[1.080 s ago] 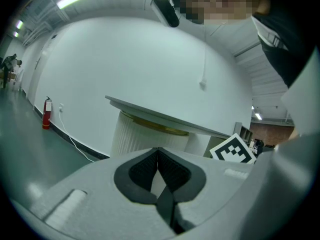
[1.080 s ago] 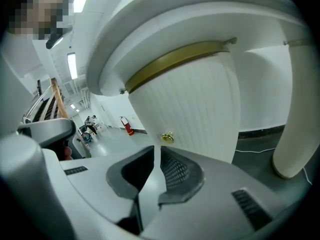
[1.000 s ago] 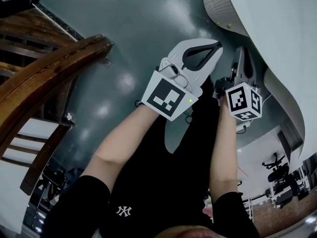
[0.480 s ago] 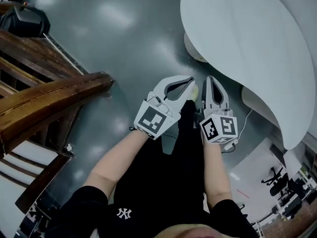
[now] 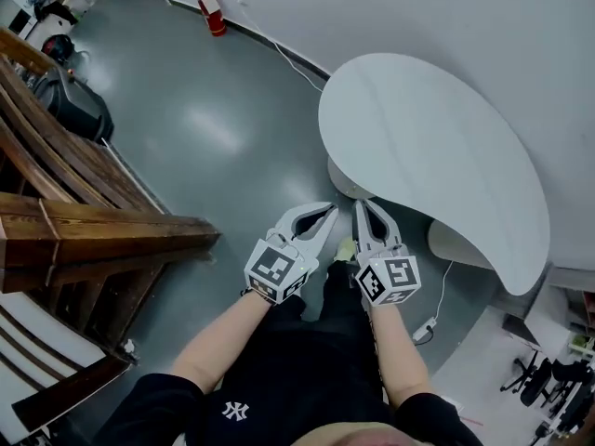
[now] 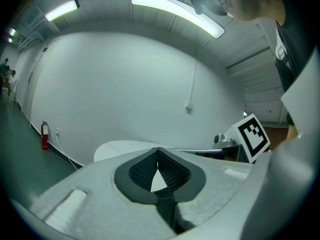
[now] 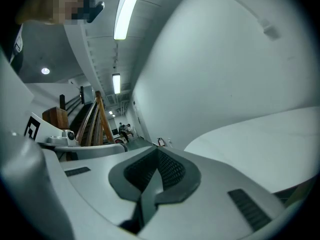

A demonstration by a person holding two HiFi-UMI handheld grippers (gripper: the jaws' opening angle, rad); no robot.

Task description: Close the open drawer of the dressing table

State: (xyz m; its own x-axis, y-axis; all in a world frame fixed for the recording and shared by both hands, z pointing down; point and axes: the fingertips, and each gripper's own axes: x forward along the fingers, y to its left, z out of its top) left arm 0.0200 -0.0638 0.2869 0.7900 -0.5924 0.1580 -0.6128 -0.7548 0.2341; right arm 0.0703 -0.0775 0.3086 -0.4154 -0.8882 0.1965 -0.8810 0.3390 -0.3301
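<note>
Seen from the head view, I hold my left tongs [image 5: 325,214] and right tongs [image 5: 364,206] side by side over the grey floor [image 5: 214,128]. They are just short of the dressing table's white tabletop [image 5: 418,147], and I cannot make out the drawer under that top. In the left gripper view my left tongs are clenched tip to tip on nothing, with the tabletop's edge beyond them, and in the right gripper view my right tongs are likewise clenched and empty, the tabletop spreading to their right.
</note>
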